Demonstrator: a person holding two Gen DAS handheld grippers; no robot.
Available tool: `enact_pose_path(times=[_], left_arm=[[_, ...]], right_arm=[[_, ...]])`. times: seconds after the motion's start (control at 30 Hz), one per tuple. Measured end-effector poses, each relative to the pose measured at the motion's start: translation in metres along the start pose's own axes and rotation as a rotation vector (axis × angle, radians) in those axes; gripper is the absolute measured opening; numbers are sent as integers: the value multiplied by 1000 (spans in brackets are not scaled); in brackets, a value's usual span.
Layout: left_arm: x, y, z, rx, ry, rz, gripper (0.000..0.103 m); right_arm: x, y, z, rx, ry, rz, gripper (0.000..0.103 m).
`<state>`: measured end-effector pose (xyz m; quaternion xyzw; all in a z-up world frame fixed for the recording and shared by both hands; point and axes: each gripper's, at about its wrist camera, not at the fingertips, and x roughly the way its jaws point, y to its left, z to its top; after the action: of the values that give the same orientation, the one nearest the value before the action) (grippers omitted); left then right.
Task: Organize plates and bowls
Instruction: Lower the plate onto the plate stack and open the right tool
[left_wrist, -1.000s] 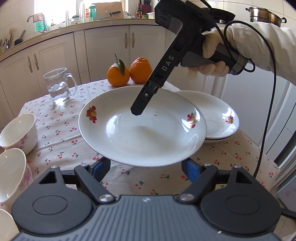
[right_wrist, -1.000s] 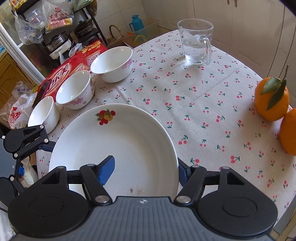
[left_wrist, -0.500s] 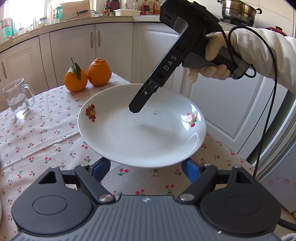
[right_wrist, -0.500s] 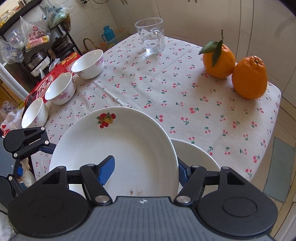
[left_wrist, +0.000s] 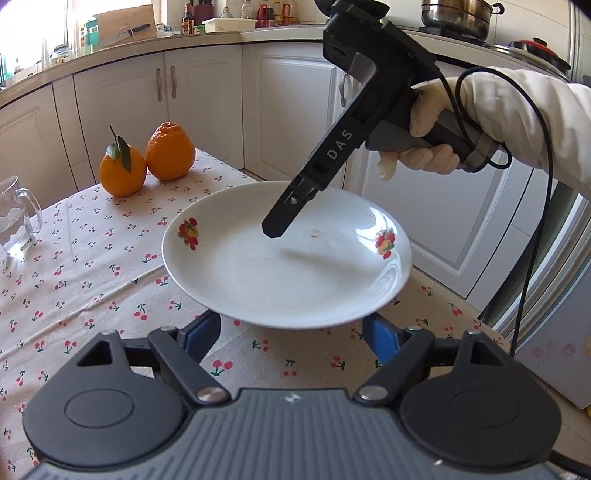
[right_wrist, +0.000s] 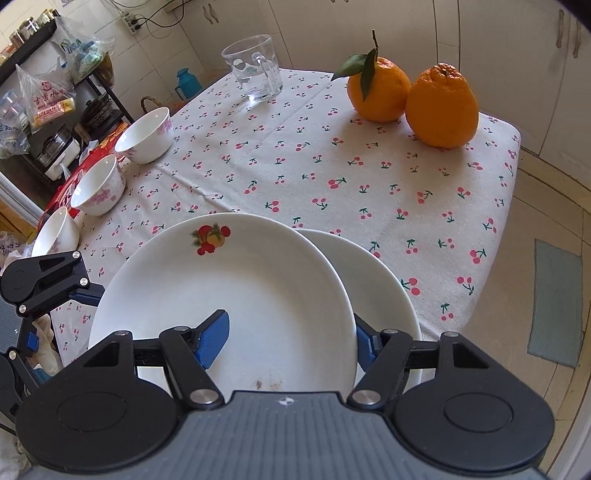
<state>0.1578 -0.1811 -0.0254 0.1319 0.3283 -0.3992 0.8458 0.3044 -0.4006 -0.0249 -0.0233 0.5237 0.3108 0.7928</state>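
Note:
My right gripper is shut on the rim of a white plate with fruit decals, one finger above it and one below, holding it above the table. The same plate and the right gripper's finger show in the left wrist view. A second white plate lies on the tablecloth just under and right of the held one. My left gripper is open below the plate's near rim, empty. Three white bowls stand in a row at the table's left edge.
Two oranges and a glass mug of water stand at the far side of the cherry-print tablecloth. The table's right edge drops to the floor. White cabinets stand behind. A shelf with bags stands on the left.
The held plate has been carried to the right across the table. It now hangs over the second plate near the table's right edge. The bowls have dropped out of the left wrist view.

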Motion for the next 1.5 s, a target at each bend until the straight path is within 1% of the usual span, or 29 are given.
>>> enact_pose_path(times=[0.37,0.57,1.3,1.5], left_arm=[[7,2,4,11,0,-5,84],[9,5,3,-1,-4,-24,84],[19,8,1,-3,4,-28,85],[17,6,-3,-8,13,-26,85]], right_arm=[[1,-11,-8,33,2,-37,74],[-6,-12,-13,41,-4,-54,74],[-30,-7,-35,65,-24,-105,74],[-35,-4,-39,70,-27,-117,76]])
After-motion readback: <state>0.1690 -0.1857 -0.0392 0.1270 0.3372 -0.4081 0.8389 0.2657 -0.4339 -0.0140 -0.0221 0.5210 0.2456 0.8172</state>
